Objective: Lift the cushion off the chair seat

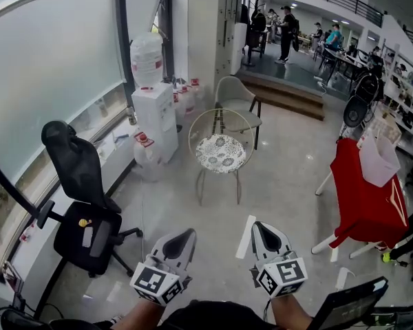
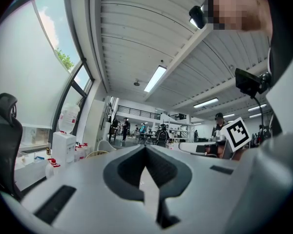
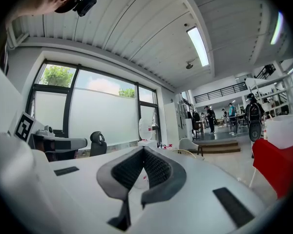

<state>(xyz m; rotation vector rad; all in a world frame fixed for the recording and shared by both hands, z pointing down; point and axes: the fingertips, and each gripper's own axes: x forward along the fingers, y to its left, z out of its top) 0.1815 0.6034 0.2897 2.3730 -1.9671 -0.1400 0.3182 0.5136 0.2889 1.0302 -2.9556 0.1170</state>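
Note:
A round cushion (image 1: 221, 153) with a dark floral print lies on the seat of a thin wire-frame chair (image 1: 193, 128) in the middle of the floor, some way ahead of me. Both grippers are held low at the bottom of the head view, pointing level toward that chair and well short of it. My left gripper (image 1: 187, 233) is shut with nothing between its jaws, and so is my right gripper (image 1: 255, 225). In the left gripper view the jaws (image 2: 145, 148) meet at the tips; in the right gripper view the tips (image 3: 143, 149) also touch.
A black office chair (image 1: 82, 208) stands at the left by the window. A water dispenser (image 1: 151, 105) and spare bottles (image 1: 184, 95) are behind the wire chair, next to a beige chair (image 1: 235, 98). A red-draped table (image 1: 365, 191) is at the right. Steps (image 1: 289, 93) lead to people beyond.

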